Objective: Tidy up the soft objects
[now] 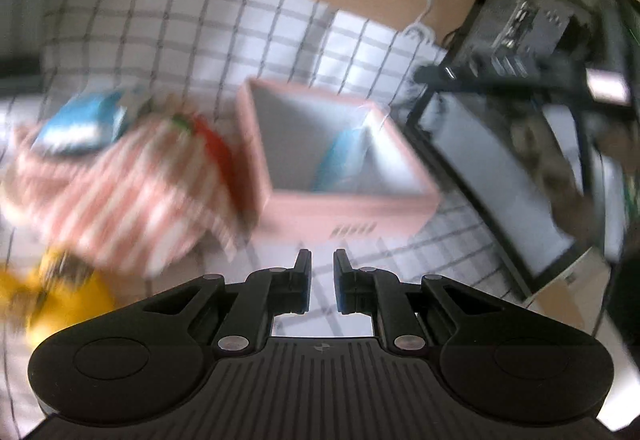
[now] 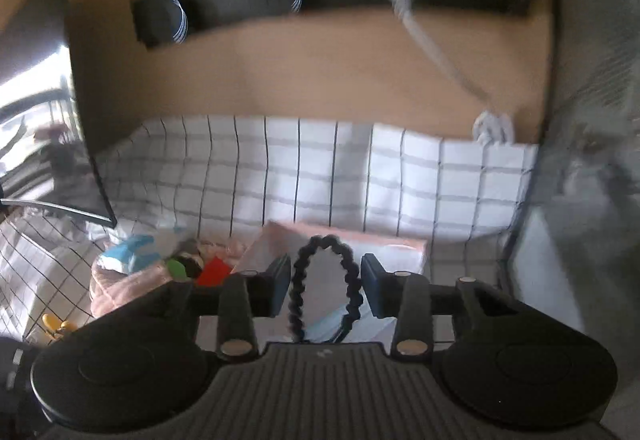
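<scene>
Several soft objects are seen heaped on the checked cloth point(image 1: 168, 19) just left of the pink box point(image 1: 344, 207), and one light blue item point(image 1: 340, 155) already lies inside the box against its far right corner. On the heap, a pink-and-white striped fabric point(image 1: 120, 191) is draped widest, with a blue-and-white piece point(image 1: 80, 123) at its upper edge, a red scrap point(image 1: 212, 139) beside the box wall, and something yellow point(image 1: 60, 300) at the near left (the blur makes its kind impossible to tell). The left gripper point(image 1: 322, 280) is held low in front of the box, its jaws nearly together with only a narrow gap, and nothing is gripped between them. The right gripper point(image 2: 326, 288) is spread wide above the box, and a black scalloped hair tie point(image 2: 324, 280) is seen looped between its pads; it appears to hang there rather than be pinched, though the view is too soft for certainty. All of these things would be judged light, limp and unbreakable, so little force is needed. The striped fabric is best taken at a raised fold near its middle, since an edge grip would let it trail over the box wall. The hair tie, thin and springy, is easily slipped off a pad and should be pinched across its band.
</scene>
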